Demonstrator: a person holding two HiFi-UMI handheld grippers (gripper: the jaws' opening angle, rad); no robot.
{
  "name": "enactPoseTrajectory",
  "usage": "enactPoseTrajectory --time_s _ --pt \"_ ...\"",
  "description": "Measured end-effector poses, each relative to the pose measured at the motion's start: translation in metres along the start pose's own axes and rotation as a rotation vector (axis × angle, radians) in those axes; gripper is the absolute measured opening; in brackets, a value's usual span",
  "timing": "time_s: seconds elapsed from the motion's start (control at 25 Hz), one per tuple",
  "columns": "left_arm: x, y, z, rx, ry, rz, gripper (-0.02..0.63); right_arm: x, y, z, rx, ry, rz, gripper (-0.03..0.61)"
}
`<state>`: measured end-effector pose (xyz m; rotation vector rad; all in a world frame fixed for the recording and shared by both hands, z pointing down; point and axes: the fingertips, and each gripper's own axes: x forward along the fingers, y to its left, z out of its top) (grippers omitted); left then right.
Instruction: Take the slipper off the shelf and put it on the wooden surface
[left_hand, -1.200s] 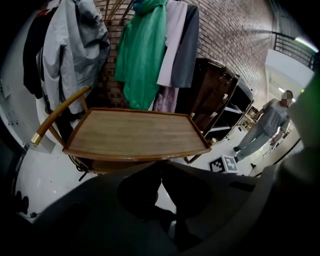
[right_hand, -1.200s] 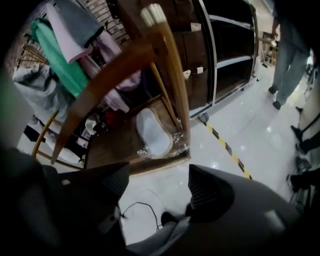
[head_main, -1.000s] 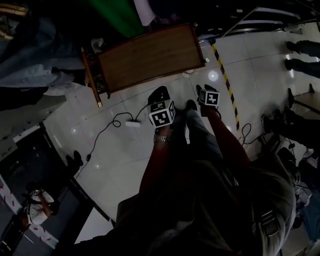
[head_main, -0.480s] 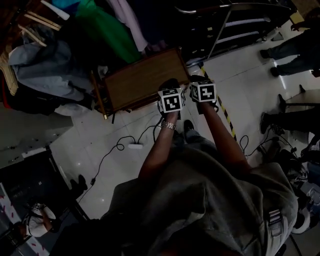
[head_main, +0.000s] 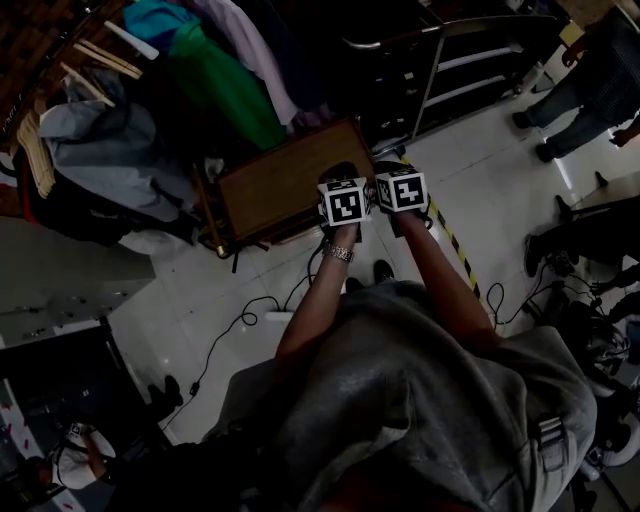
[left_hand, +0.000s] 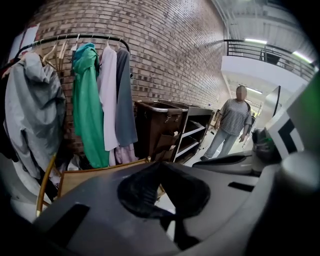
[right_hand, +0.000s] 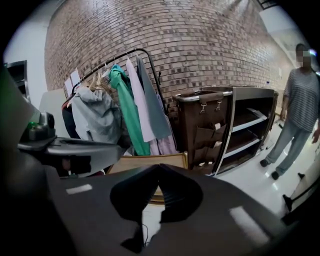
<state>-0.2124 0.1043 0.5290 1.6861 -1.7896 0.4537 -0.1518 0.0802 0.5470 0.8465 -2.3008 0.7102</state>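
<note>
Right tongs (right_hand: 159, 166) nearer wooden surface (head_main: 272, 187) (empty)

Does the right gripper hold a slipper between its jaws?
No, the right gripper is shut, and its jaws meet tip to tip with nothing between them.

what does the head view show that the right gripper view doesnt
Only the head view: the person's forearms, a bracelet and the yellow-black floor stripe. Only the right gripper view: a bystander's striped shirt, and the right gripper shut with nothing in it. Both: the wooden surface, the green garment, the shelf.
</note>
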Motion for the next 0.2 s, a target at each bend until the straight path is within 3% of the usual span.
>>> enactPoseTrajectory --time_s 0.2 --pt "-0.0086 -0.0025 0.0035 0.004 -0.016 -0.009 0.000 -0.0046 0.0094 -0.0014 -0.006 -0.014 0.024 0.005"
